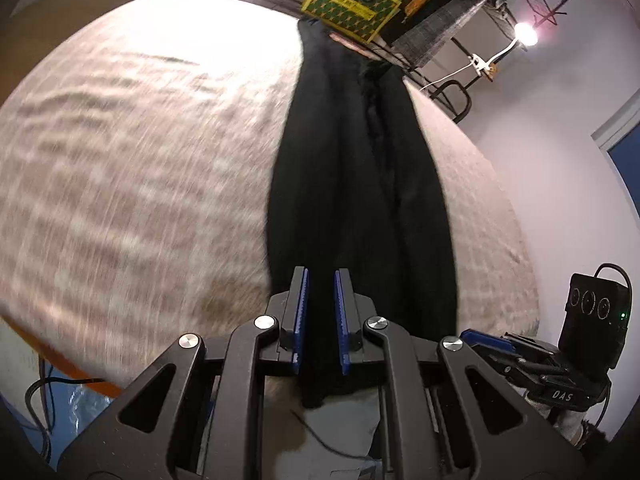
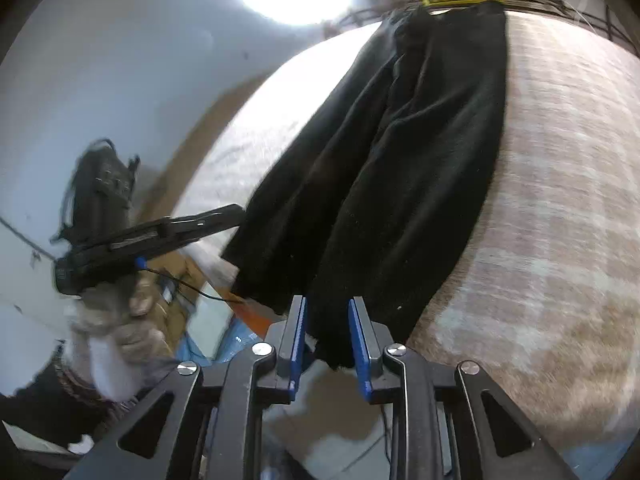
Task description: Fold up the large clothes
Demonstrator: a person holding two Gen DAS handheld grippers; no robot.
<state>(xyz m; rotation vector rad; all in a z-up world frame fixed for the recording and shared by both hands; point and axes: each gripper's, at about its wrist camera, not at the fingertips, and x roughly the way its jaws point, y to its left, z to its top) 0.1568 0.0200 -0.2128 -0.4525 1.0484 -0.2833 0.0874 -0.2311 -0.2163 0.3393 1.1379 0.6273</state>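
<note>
Black linkage, silver screws, blue-padded fingers (image 1: 301,312).

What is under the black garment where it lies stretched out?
The black garment lies on a beige woven cloth-covered surface, which shows on both sides of it. Its near end is clamped by the left gripper and right gripper. Whatever lies directly beneath stays hidden.

Both wrist views look along the black garment (image 1: 360,184); probably close, blurred.

Out beyond the far edge of a beige woven bedcover (image 1: 140,152) — yellow-and-green patterned box (image 1: 350,0), tilted. Beside it, black metal rack (image 1: 448,28). Bare bulb (image 1: 525,33) glowing by the wall — white cord trailing.
</note>
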